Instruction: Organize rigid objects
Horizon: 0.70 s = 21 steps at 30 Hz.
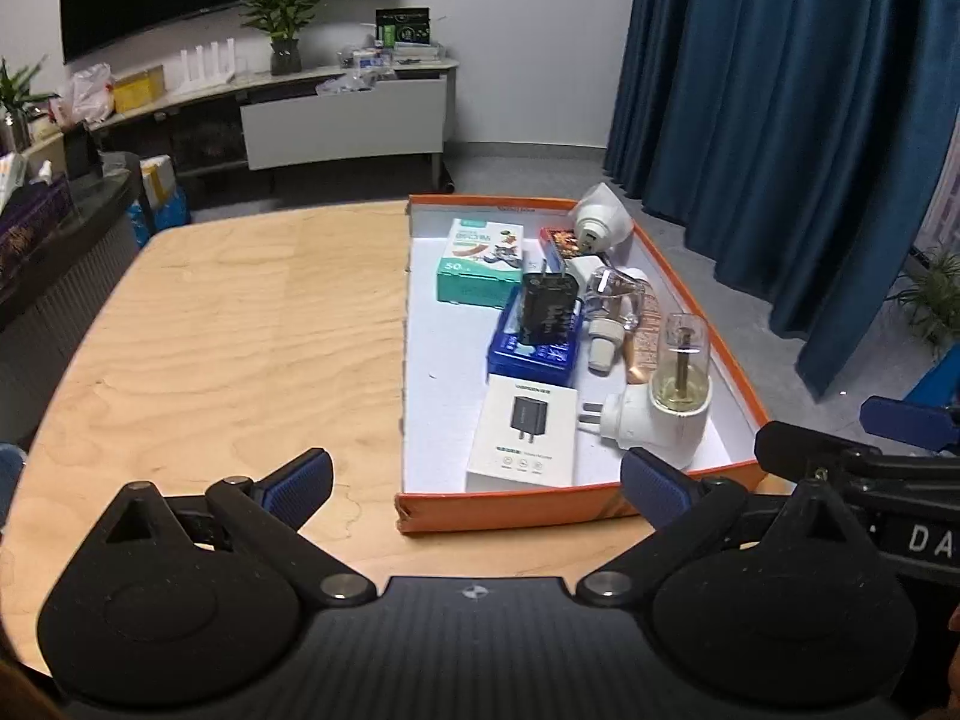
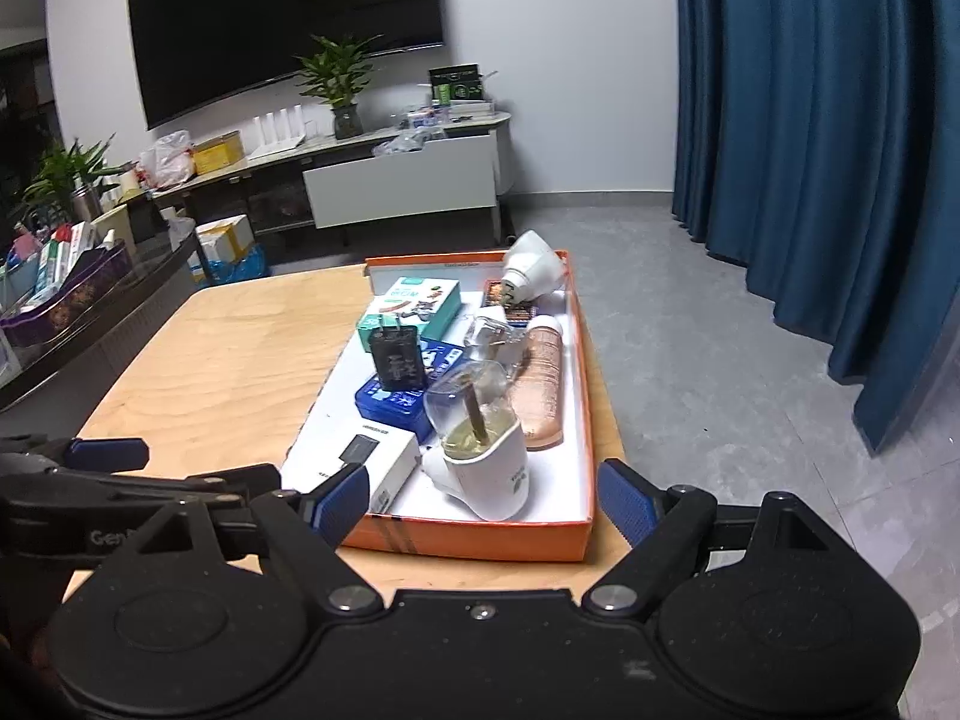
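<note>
Both claws empty: left gripper (image 1: 474,480) spread wide with nothing between its blue pads, hovering short of the orange tray (image 1: 510,513); right gripper (image 2: 480,495) also wide, jaws just finishing opening, nothing between them, at the tray's near edge. Readable writing is scarce: teal box (image 1: 480,267) shows "50", white charger box (image 1: 522,438) has a plug picture and small unreadable print; "DA" on the right gripper's body in the left view, "Gen" on the left gripper's in the right view. Tray sits on the right part of the wooden table (image 1: 240,330), long axis running away from the cameras. Inside it: white charger box nearest, blue case (image 1: 534,348) behind with a black plug adapter (image 1: 549,306) standing on top, prongs up, teal box at the far left. Right side: white plug-in vaporizer (image 1: 666,402) with clear bottle upright and prongs pointing left, peach tube (image 2: 543,384) lying lengthwise, another clear-topped plug unit (image 1: 609,312), white bulb-shaped plug (image 1: 600,219) at the far corner over a red packet (image 1: 561,240)
</note>
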Available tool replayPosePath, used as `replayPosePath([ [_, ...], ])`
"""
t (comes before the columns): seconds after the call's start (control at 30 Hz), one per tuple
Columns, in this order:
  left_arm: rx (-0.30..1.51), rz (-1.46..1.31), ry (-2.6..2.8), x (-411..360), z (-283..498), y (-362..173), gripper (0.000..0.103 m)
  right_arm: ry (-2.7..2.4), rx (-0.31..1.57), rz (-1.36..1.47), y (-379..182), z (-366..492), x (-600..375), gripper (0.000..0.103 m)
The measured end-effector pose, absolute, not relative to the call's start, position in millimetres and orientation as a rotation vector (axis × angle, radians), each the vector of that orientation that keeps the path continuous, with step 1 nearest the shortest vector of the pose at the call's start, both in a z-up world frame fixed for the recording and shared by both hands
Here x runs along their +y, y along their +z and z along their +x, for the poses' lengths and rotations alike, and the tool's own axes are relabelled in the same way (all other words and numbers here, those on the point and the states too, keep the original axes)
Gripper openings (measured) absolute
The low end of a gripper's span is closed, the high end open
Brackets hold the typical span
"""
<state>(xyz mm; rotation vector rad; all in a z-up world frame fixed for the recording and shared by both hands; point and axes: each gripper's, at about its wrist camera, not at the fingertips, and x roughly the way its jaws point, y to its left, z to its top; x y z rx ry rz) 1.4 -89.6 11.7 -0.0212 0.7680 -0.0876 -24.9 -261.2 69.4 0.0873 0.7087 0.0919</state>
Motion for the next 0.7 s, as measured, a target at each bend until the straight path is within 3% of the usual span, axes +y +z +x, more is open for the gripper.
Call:
replayPosePath([
  [0.7, 0.807, -0.033, -0.058, -83, 6, -1, 0.103, 0.082, 0.765, 0.052, 57, -18, -255, 0.098],
])
